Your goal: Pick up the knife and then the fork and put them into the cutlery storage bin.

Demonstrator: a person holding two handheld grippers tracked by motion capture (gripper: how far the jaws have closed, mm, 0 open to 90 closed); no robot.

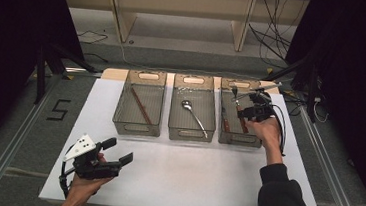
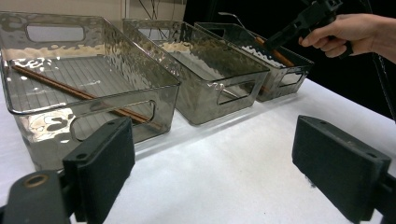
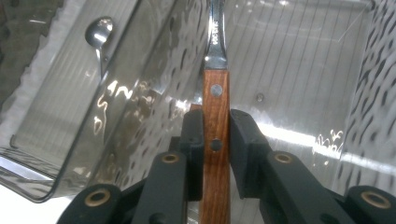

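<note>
A: High view: where is the fork (image 1: 242, 111)?

B: Clamped in the right gripper (image 1: 254, 108) over the right bin (image 1: 254, 139), at two o'clock on the table (image 1: 189, 179). Its long axis tilts, tines up toward one o'clock. The right hand (image 1: 268, 130) holds it from the near side; the left gripper (image 1: 116, 152) rests at seven o'clock, jaws apart, empty.

A: Left gripper view?

B: Its pads stand wide over bare table; the right hand (image 2: 348, 33) sits at one o'clock above the far bin (image 2: 280, 77).

A: Right gripper view?

B: The jaws pinch the wooden handle (image 3: 215, 140), which runs straight toward twelve o'clock; the bin floor lies beyond, so lowering looks next. A spoon (image 3: 99, 35) lies at ten o'clock.
</note>
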